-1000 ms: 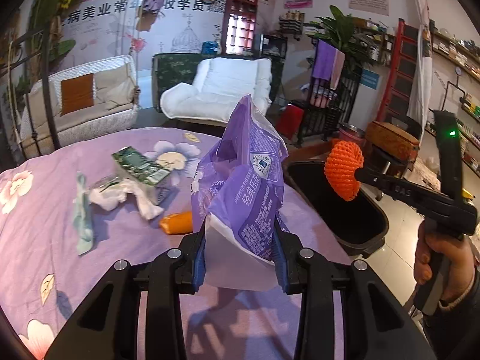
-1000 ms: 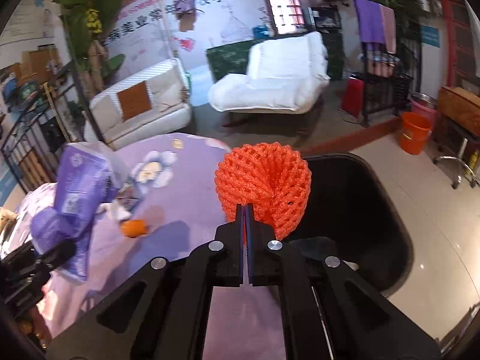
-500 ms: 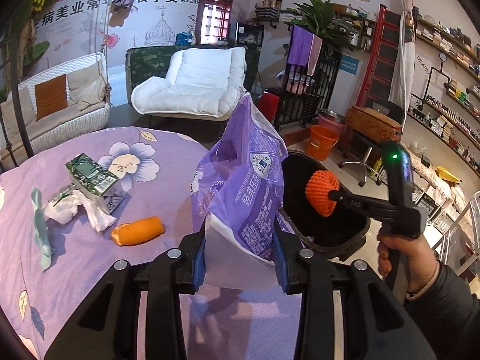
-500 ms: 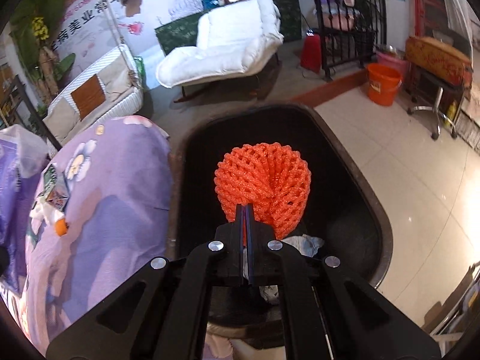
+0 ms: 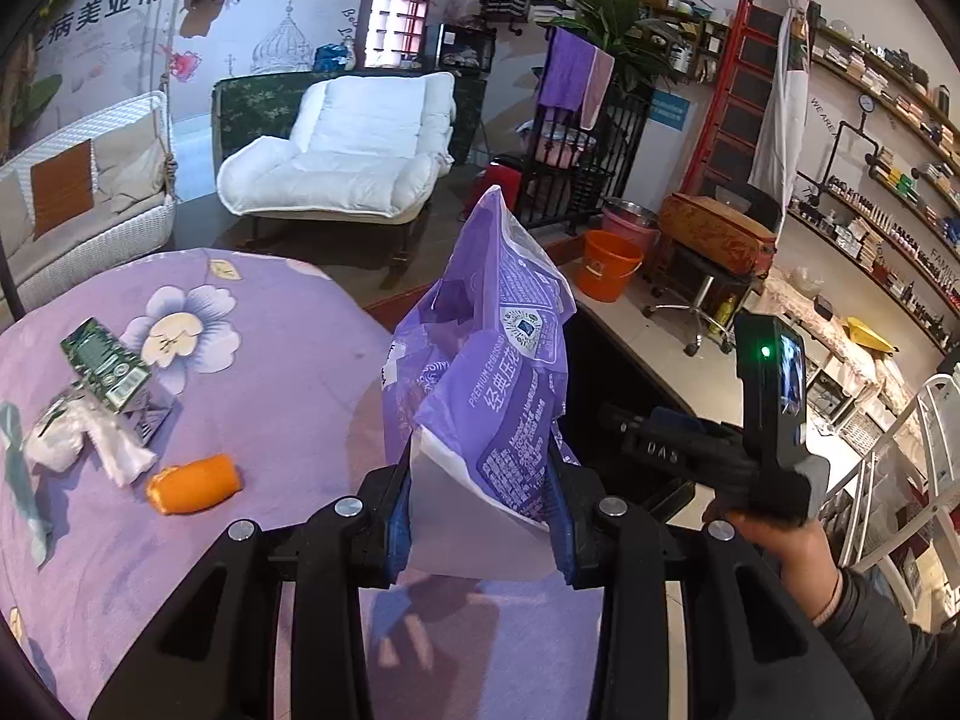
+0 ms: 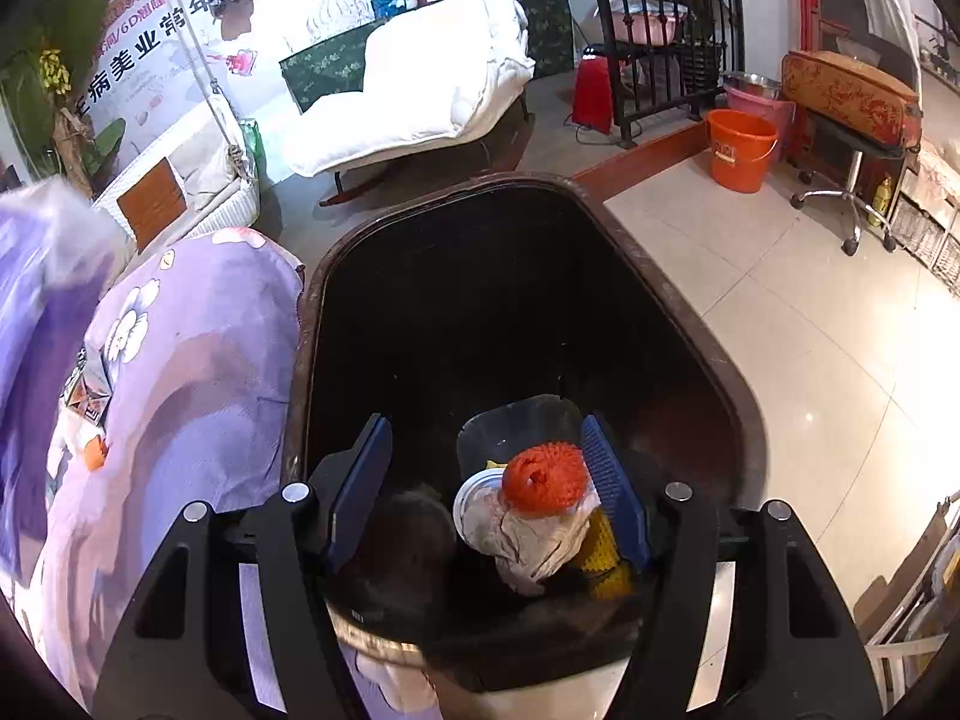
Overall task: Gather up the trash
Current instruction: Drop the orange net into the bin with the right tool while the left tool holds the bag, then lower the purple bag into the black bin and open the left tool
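My right tool (image 6: 489, 489) had just sprung open over the black bin (image 6: 690, 324), and the orange foam net (image 6: 543, 477) lay inside on other rubbish: one piece binned. My left tool (image 5: 480, 516) clenched the purple bag (image 5: 498, 372) beside the worktop (image 5: 288, 396), next for dropping.

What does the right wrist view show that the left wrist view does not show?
Only the right wrist view shows inside the black bin: the orange foam net lies on other trash, below the open right gripper, whose jaws have just been opening. Only the left wrist view shows the left gripper pinching the purple bag, the green carton and crumpled tissue. Both show the purple floral cloth and the white armchair.
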A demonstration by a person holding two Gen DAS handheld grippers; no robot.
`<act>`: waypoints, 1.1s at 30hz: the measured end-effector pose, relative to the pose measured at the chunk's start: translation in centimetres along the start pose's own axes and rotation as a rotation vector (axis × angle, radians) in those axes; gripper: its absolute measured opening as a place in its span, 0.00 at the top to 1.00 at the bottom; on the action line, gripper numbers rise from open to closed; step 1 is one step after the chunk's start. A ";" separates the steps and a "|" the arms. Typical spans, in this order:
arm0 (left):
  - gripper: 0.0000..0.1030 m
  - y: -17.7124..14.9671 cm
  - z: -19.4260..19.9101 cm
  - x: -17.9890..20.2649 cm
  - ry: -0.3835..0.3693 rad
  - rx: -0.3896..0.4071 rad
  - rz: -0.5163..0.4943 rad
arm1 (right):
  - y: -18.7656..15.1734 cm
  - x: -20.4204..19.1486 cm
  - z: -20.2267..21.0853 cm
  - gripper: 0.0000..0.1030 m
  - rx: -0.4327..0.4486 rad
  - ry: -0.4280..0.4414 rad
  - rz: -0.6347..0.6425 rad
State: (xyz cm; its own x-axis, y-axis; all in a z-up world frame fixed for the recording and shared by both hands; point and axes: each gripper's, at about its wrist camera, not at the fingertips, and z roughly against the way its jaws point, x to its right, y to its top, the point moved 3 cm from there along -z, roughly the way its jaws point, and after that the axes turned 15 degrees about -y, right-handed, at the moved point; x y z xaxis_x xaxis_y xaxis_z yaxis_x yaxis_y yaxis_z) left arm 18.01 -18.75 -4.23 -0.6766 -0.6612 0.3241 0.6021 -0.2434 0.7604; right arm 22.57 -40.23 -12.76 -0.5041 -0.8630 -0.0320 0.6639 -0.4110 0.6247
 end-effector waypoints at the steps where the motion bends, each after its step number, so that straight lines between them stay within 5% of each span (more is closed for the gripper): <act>1: 0.64 0.2 -0.4 0.2 -0.011 -0.002 0.000 | -0.2 0.5 0.5 0.35 0.010 -0.008 -0.006; 13: 0.64 1.7 -6.1 1.5 -0.098 -0.074 0.043 | -1.8 4.8 6.4 0.26 0.133 -0.094 -0.054; 28: 0.64 1.7 -12.1 3.0 -0.139 -0.190 0.063 | -2.3 8.4 7.7 0.23 0.150 -0.144 -0.135; 31: 0.60 1.9 -13.2 3.2 -0.149 -0.223 0.065 | -2.3 9.3 7.6 0.21 0.151 -0.159 -0.167; 33: 0.40 2.0 -13.5 3.4 -0.131 -0.230 0.054 | -2.3 10.3 7.6 0.21 0.149 -0.161 -0.198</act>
State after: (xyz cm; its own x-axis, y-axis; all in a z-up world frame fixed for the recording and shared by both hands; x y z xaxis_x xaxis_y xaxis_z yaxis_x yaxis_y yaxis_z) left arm 22.66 -31.03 -9.19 -0.6812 -0.5835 0.4420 0.7088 -0.3750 0.5974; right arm 11.65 -45.90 -8.61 -0.7047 -0.7079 -0.0482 0.4615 -0.5089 0.7267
